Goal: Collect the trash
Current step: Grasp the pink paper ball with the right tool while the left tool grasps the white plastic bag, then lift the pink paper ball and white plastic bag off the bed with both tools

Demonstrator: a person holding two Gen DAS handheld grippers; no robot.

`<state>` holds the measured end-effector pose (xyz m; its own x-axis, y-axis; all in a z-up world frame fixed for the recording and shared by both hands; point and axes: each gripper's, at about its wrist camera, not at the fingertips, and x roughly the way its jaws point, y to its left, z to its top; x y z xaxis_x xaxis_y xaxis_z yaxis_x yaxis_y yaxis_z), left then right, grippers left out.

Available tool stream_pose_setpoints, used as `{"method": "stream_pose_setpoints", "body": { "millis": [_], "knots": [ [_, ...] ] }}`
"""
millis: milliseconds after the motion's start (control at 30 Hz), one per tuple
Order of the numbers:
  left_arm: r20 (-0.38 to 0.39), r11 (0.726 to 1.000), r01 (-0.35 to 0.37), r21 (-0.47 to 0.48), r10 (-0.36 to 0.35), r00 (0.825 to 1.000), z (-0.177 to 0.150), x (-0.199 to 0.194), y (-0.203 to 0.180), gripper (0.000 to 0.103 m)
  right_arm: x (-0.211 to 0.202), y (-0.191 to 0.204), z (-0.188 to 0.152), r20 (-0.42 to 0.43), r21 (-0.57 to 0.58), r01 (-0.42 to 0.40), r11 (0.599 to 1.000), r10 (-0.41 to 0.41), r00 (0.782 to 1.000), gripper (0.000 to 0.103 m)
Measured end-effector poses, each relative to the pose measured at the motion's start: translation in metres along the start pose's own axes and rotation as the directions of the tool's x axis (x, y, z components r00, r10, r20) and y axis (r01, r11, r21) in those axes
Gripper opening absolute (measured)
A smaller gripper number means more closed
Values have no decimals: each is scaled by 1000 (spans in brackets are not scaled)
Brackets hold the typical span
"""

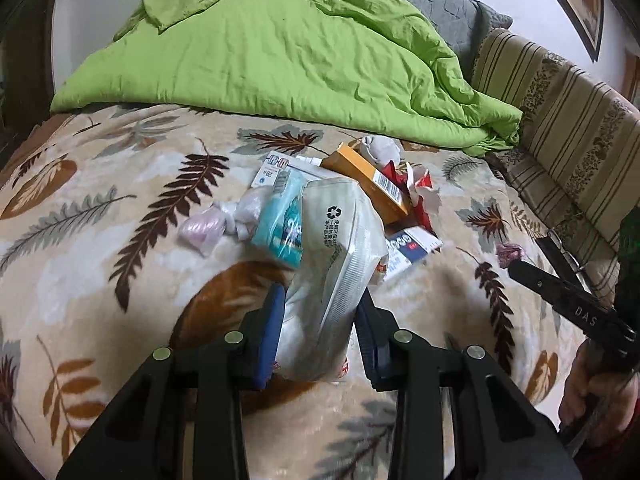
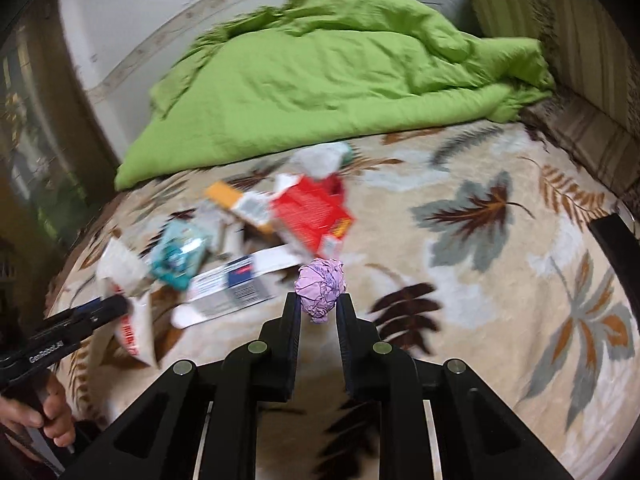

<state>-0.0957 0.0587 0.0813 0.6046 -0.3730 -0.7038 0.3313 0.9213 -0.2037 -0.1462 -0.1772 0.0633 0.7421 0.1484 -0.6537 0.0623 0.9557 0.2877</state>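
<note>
We see a glossy, crinkled white plastic bag and a ball of creased purple paper. The boxes, such as the orange carton, look like smooth printed cardboard. The leaf-patterned blanket is fuzzy fleece; the green duvet is matt, wrinkled cloth.

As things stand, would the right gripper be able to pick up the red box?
Probably not yet: the right gripper is shut on a purple paper ball. The red box lies uncovered just ahead, so the path looks free once it lets go.
</note>
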Motion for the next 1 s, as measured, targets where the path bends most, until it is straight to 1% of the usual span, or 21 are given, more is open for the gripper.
{"method": "stream_pose_setpoints", "body": {
  "millis": [167, 367, 567, 1000],
  "knots": [
    [22, 1000, -12, 12, 12, 1000, -14, -18, 4, 33, 4, 30, -13, -28, -71, -6, 997, 4, 1000, 19],
    [16, 1000, -21, 15, 21, 1000, -26, -28, 12, 33, -3, 54, -25, -22, -134, 2, 991, -5, 1000, 19],
    [25, 1000, -21, 3, 21, 999, -33, -39, 16, 33, -9, 64, -28, -21, -159, 1, 987, -5, 1000, 19],
    [68, 1000, -18, -3, 18, 997, -33, -63, 16, 33, -26, 75, -28, 4, -185, -8, 983, 9, 1000, 19]
  ]
}}
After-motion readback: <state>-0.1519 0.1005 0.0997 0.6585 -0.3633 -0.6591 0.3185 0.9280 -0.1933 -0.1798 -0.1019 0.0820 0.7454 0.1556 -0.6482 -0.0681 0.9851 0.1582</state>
